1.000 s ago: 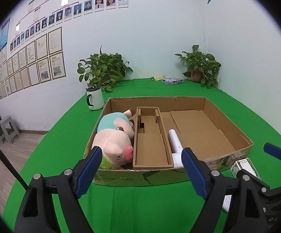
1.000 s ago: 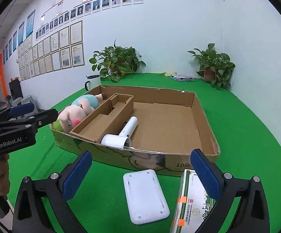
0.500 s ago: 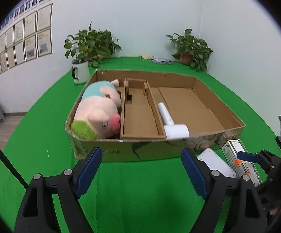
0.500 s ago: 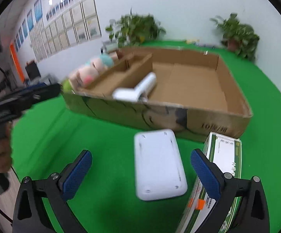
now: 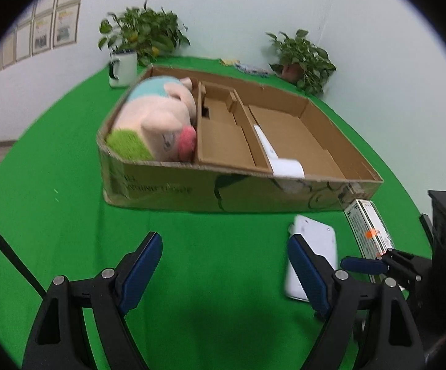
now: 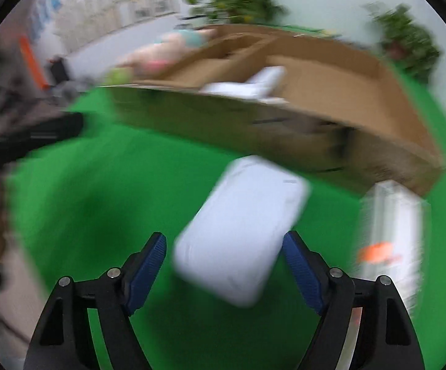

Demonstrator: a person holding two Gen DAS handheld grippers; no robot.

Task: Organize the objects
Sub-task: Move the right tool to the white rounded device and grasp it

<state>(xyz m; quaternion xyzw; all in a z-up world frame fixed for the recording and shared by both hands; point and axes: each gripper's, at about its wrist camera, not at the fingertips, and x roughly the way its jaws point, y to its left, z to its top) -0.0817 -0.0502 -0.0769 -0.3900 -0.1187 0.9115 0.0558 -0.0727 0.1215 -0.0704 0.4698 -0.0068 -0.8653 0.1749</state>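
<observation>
Right claw, lower centre of its blurred view: jaws closing, flat white case between them, pads not pressing it. Case lies on green desk below the cardboard box. Left claw wide, empty, over bare desk.

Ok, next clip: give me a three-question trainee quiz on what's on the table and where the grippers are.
1. True or false: the plush pig lies inside the cardboard box.
2. Which thing lies in front of the right gripper: A) mug, B) white flat case, C) plant?
3. Fill in: the medicine carton lies ____ the box.

Key: 1 true; 2 B; 3 outside.
</observation>
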